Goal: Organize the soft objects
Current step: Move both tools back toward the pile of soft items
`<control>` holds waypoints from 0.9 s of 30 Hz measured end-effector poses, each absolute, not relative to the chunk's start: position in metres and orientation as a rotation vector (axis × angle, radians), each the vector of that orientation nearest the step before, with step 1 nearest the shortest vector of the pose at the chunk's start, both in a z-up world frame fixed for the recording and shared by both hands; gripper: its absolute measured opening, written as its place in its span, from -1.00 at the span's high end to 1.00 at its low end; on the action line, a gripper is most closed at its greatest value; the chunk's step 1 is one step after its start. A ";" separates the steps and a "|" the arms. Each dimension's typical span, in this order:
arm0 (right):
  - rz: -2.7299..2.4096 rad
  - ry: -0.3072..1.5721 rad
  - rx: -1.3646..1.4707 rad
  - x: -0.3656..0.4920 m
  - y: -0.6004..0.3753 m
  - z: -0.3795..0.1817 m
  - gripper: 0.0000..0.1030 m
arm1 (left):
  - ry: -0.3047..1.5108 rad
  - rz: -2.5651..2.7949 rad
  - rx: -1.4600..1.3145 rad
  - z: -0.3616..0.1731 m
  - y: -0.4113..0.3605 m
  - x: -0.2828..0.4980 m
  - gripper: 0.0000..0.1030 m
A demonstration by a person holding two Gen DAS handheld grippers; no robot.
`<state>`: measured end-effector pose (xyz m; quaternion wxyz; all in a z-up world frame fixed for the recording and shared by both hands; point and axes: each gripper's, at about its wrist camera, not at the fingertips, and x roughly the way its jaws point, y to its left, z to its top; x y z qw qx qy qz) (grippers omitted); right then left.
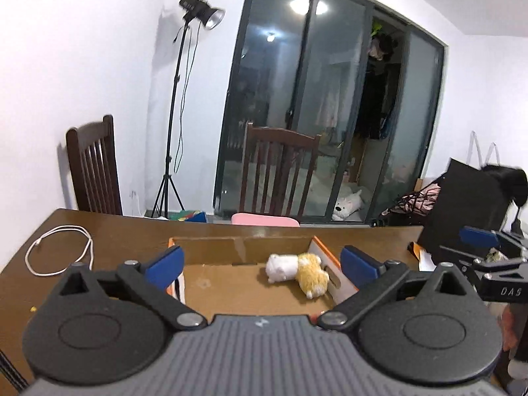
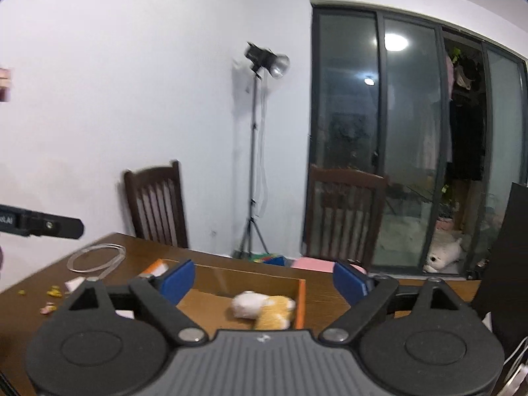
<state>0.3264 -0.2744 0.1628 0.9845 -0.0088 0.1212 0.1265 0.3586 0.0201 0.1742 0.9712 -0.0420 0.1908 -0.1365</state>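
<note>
The plush toy (image 1: 298, 271), light and squashy by its look, lay in the cardboard box (image 1: 237, 288) against its right wall, best pinched mid-body, while the left gripper (image 1: 262, 264) and right gripper (image 2: 262, 280) gaped empty.

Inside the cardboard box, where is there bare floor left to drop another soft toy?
The cardboard box floor is bare across its left and middle, from the left wall to the plush toy. The right end is crowded: the toy lies against the right wall. Both grippers have open, empty jaws.
</note>
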 end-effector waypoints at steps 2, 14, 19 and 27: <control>0.268 0.226 -0.018 0.303 -0.269 0.153 -0.88 | 0.354 -0.278 -0.049 0.167 0.023 0.333 -1.00; 0.329 0.246 0.044 0.171 -0.248 0.057 -1.00 | 0.329 -0.262 -0.057 0.076 0.036 0.202 -1.00; 0.379 0.305 0.022 0.148 -0.234 0.021 -1.00 | 0.414 -0.247 -0.035 0.030 0.038 0.173 -1.00; 0.365 0.311 0.038 0.164 -0.226 0.020 -0.99 | 0.397 -0.219 -0.050 0.029 0.043 0.189 -1.00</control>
